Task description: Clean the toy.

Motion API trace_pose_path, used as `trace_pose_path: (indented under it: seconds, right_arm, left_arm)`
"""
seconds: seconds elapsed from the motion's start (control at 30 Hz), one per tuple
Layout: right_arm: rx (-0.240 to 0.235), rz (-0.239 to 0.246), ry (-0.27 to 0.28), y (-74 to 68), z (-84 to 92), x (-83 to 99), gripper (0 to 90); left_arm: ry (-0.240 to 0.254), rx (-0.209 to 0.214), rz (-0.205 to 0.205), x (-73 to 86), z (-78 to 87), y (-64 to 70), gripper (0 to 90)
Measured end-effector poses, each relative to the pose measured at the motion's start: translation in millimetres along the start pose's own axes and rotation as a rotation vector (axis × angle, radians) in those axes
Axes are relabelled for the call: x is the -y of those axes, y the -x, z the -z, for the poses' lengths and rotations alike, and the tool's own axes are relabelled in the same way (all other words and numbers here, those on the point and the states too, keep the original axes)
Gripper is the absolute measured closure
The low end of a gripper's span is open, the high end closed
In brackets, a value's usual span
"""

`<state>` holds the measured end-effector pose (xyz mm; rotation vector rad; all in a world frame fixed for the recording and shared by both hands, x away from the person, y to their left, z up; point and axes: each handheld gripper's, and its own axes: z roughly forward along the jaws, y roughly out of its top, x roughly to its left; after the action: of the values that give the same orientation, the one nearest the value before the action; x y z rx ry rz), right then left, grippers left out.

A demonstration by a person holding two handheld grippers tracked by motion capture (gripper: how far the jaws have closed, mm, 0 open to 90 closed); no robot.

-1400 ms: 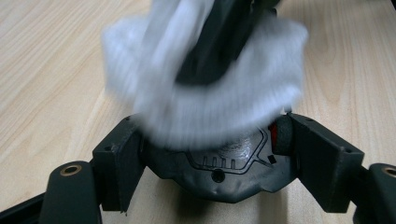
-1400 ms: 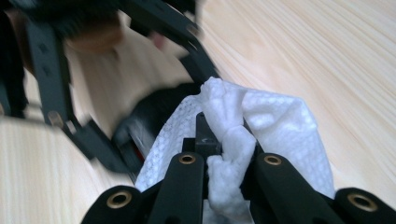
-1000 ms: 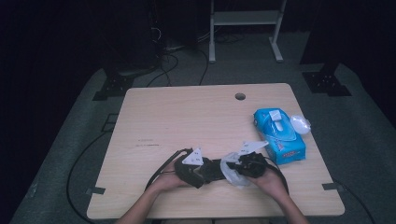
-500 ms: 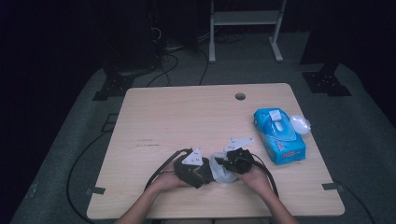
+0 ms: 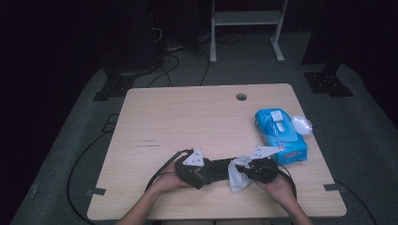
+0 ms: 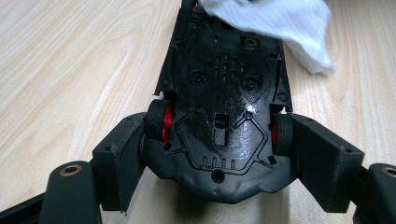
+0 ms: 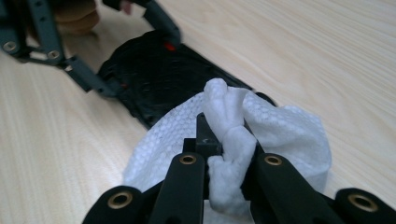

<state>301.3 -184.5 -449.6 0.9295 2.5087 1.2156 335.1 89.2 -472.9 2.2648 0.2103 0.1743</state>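
Change: my right tongs (image 5: 243, 169) with the white wipe (image 5: 236, 174) had shifted from their spot half a second before, back toward the blue packet (image 5: 280, 136); my left tongs (image 5: 210, 169) stayed put.
Left tongs: jaws clamped on both sides of the black toy car (image 6: 223, 116), which lay belly-up on the bench (image 5: 187, 117) near my edge.
Right tongs: pinched narrow on the bunched wipe (image 7: 232, 140), draped over the car's far end.
Left gripper view: car's underside with red wheel hubs (image 6: 166, 125).
High view: blue packet and a clear wrapper (image 5: 302, 124) at the bench's right.
Writing: packet print too small to read.
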Motion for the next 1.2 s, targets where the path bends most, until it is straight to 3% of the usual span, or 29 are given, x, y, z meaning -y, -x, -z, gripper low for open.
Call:
trace_pose_path:
  seconds: [0.13,0.23,0.3,0.57,0.63,0.8,1.0,1.13,1.2]
  right_arm:
    - [0.022,0.007,-0.012,5.4,1.5,-0.4,84.6]
    - [0.063,-0.032,-0.022,16.9,6.0,3.8,84.5]
    - [0.054,-0.051,-0.018,20.3,4.2,4.0,84.5]
    - [0.048,-0.021,0.002,15.7,-16.5,-17.4,84.5]
    - [0.07,-0.01,-0.003,17.8,-14.0,-15.8,84.5]
    - [0.072,-0.049,-0.001,24.5,-6.6,-10.4,84.5]
    - [0.058,0.005,-0.011,16.0,-19.3,-22.1,84.5]
    - [0.066,-0.021,-0.008,16.9,-8.6,-12.7,84.5]
    - [0.079,-0.01,-0.006,13.6,-3.0,-6.5,84.4]
  left_arm:
    - [0.009,0.002,0.01,0.7,1.2,-0.7,23.9]
    - [0.011,0.007,0.016,0.8,1.4,-1.3,23.9]
    - [0.011,0.005,0.02,0.5,1.4,-2.0,23.9]
    - [0.01,0.003,0.025,0.9,2.1,-2.6,23.9]
    - [0.008,0.004,0.018,1.7,2.7,-3.0,23.9]
    - [0.01,0.004,0.012,1.0,1.6,-2.0,23.9]
    - [0.011,0.005,0.019,1.3,2.0,-2.6,23.9]
    - [0.008,0.005,0.013,2.2,2.2,-3.1,23.9]
    - [0.007,0.02,-0.006,2.3,2.0,-2.0,23.8]
